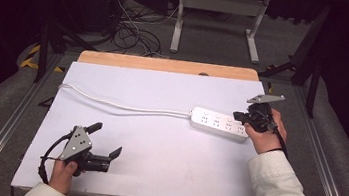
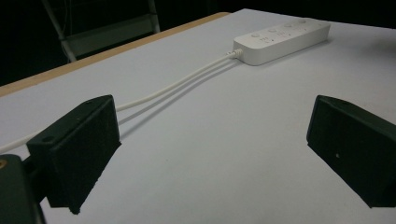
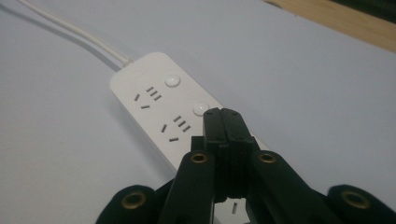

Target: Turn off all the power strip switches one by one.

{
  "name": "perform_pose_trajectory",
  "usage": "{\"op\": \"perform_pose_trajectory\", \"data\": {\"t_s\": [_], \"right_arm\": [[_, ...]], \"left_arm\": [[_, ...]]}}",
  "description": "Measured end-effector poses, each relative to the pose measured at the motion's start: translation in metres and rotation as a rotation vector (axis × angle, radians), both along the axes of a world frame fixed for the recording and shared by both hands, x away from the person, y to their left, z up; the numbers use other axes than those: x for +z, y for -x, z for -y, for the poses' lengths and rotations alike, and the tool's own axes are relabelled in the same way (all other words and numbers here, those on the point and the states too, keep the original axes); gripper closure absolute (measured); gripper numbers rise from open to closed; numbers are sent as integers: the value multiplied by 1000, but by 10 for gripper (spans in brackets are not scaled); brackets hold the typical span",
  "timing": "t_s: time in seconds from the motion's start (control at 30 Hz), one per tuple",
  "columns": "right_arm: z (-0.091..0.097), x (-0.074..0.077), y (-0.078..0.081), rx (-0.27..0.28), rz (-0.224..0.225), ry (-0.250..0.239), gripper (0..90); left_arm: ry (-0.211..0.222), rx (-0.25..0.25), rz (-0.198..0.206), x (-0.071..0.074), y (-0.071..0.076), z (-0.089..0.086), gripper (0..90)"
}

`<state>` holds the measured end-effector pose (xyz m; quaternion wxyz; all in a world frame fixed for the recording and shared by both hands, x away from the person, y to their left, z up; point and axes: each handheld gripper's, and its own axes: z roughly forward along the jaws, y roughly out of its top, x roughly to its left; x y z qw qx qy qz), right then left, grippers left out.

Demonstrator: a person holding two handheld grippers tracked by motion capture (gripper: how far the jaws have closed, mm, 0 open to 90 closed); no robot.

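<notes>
One white power strip (image 1: pixel 219 123) lies flat on the white table top (image 1: pixel 154 166), toward its right side, with its long body running left to right and a little downward in the high view. Its face shows rows of socket slots and small round buttons (image 3: pixel 172 80), plain in the right gripper view. A white cord (image 1: pixel 121 105) leaves the strip's left end and runs in a gentle curve across the table top toward the far left corner. The right gripper (image 1: pixel 245 119) sits at the strip's right end, just above its face; its two black jaws are pressed tight together with nothing between them, and in the right gripper view their joined tip stands just beside the second round button, though whether it touches the strip I cannot tell. The person's right hand (image 1: pixel 266 134) grips that tool, a pale sleeve (image 1: pixel 282 192) trailing back to the bottom edge. The left gripper (image 1: pixel 106 142) rests well apart from the strip, near the front left of the table top, held by the left hand (image 1: pixel 63 172); its jaws stand spread wide, with bare table between them. Beyond the white top a strip of wooden edge (image 1: pixel 166 65) shows, then a dim floor with tangled cables (image 1: pixel 130 32) and a pale metal frame (image 1: pixel 220 18).
</notes>
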<state>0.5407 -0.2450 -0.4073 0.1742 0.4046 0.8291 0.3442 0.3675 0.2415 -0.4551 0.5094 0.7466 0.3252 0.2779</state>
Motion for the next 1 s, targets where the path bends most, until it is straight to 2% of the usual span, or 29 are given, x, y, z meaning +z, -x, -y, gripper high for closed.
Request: {"op": "perform_pose_trajectory", "data": {"t_s": [0.03,0.17,0.53,0.83,1.0], "right_arm": [[0,0,0,0,0,0,900],[3,-10,-11,-42,-63,31,900],[10,-23,-25,-113,-117,103,900],[10,-28,-29,-132,-135,145,900],[10,-29,-29,-137,-132,151,900]], "left_arm": [[0,1,0,0,0,0,33],[-3,1,2,0,0,0,33],[-13,1,4,0,-1,0,33],[-5,2,-2,0,-1,0,33],[-9,2,-1,0,-1,0,33]]}}
